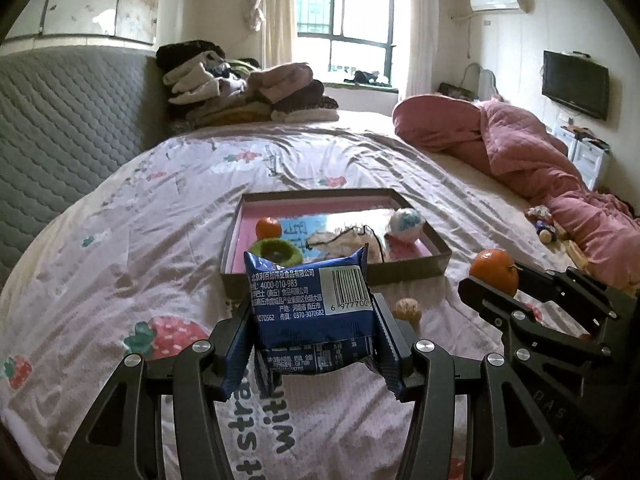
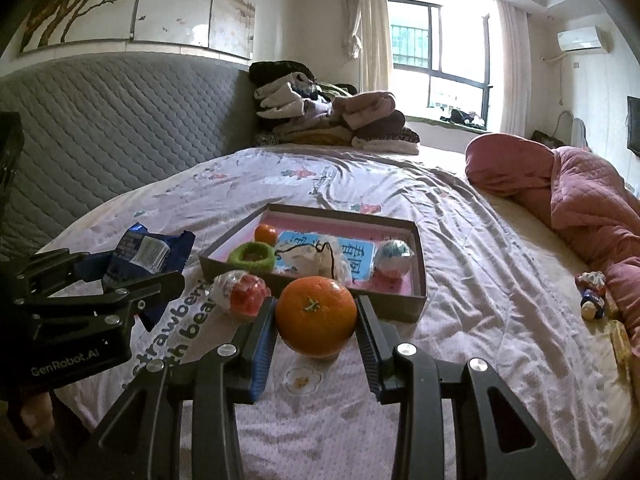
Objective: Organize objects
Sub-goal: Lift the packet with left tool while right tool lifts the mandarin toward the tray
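My left gripper jaws are pinching a blue snack packet, held up off the bed just short of the shallow box. Packet print reads "4000-010-983", "0370-3070682", a barcode starting "6 977700", plus Chinese maker text I can't fully read. My right gripper jaws are clamped on an orange, also near the box's front wall. The left unit's housing reads "GenRobot.AI" in the right wrist view. The sheet's print shows "strawberri…" and "…th bear". Inside the box: a small orange, a green ring, a drawstring pouch, a white-blue ball and a blue card with Chinese characters. A clear-wrapped red item lies outside it.
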`<state>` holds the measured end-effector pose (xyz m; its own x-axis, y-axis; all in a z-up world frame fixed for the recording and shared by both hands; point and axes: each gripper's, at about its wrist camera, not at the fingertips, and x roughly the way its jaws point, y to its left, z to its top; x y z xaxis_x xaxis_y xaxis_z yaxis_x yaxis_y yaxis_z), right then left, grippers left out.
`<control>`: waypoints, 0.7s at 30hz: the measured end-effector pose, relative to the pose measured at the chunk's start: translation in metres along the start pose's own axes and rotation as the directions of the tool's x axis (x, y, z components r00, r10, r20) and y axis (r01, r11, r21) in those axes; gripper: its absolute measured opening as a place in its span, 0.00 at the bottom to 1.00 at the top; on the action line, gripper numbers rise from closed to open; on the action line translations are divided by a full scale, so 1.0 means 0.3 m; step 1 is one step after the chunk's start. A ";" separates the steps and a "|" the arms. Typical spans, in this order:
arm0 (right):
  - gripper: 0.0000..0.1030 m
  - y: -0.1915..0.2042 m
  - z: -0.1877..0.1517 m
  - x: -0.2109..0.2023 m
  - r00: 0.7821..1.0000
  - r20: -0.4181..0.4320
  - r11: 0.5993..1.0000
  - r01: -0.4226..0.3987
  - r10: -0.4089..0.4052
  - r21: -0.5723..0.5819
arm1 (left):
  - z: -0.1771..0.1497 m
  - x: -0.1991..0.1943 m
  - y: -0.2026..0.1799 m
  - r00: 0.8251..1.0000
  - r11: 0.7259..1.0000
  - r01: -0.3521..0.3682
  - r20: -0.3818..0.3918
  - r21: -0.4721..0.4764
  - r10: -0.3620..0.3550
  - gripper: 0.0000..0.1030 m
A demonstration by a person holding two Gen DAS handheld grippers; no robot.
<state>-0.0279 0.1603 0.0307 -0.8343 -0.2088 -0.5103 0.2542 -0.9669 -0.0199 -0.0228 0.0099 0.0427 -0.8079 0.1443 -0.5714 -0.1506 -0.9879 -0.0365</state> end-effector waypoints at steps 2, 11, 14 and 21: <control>0.38 -0.001 0.010 0.003 1.000 0.003 1.000 0.004 -0.004 -0.006 | 0.012 -0.002 -0.002 1.000 1.000 0.000 0.007 0.001 0.000 0.54; 0.38 -0.014 0.058 0.022 1.000 0.013 1.000 0.003 -0.003 -0.020 | 0.078 0.013 -0.003 1.000 1.000 0.011 0.027 0.005 -0.011 0.54; 0.38 -0.015 0.072 0.030 1.000 0.017 1.000 0.005 -0.004 -0.024 | 0.101 0.021 -0.003 0.999 1.000 0.011 0.036 0.007 -0.011 0.54; 0.38 -0.019 0.103 0.056 1.000 0.025 1.000 0.005 -0.004 -0.026 | 0.122 0.040 -0.005 0.999 1.000 0.005 0.043 0.011 -0.006 0.54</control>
<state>-0.0586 0.1577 0.0488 -0.8472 -0.2084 -0.4887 0.2630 -0.9637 -0.0449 -0.0532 0.0152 0.0660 -0.8309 0.1521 -0.5353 -0.1609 -0.9865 -0.0306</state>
